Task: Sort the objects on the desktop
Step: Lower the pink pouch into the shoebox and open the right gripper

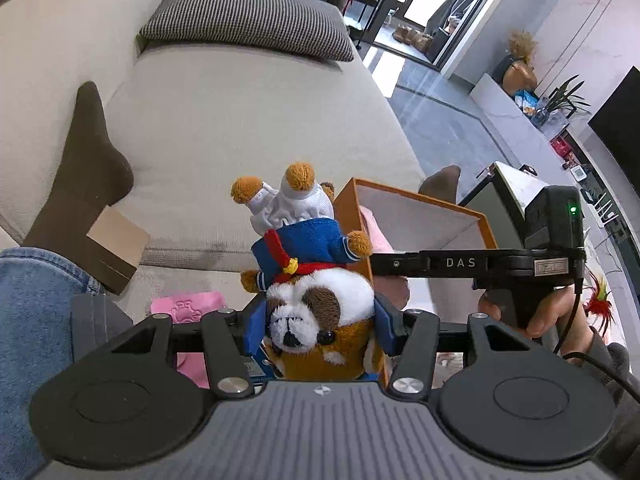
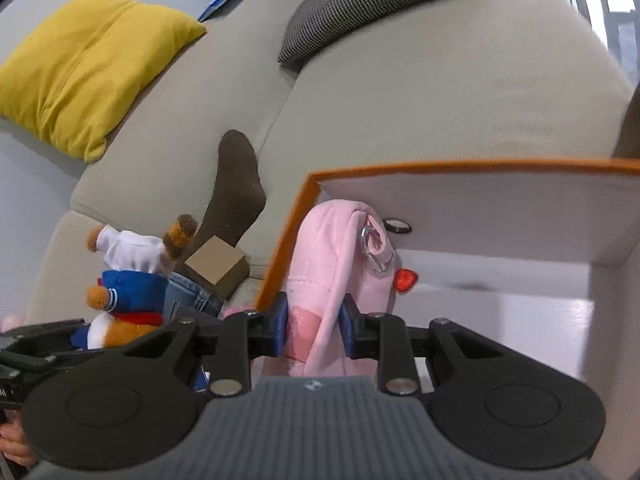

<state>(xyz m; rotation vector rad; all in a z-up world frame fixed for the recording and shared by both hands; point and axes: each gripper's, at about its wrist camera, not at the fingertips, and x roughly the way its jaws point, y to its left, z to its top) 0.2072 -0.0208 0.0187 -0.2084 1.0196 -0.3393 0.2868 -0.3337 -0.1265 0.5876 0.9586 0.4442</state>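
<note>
My left gripper (image 1: 318, 326) is shut on a plush dog (image 1: 316, 312) in a blue jacket and white trousers, held upside down by its head, just left of an orange-rimmed white box (image 1: 420, 216). The dog also shows at the left of the right wrist view (image 2: 128, 280). My right gripper (image 2: 314, 324) is shut on a pink plush bag (image 2: 332, 268) with a metal clasp and red heart, held inside the box (image 2: 480, 200) near its left wall. The right gripper's body crosses the left wrist view (image 1: 480, 264).
All sits on a beige sofa (image 1: 240, 120). A brown sock (image 1: 80, 168), a small cardboard box (image 1: 116, 252) and a pink item (image 1: 188, 306) lie at the left. A checked cushion (image 1: 248, 24) and a yellow cushion (image 2: 88, 68) lie behind. A denim leg (image 1: 32, 320) is at left.
</note>
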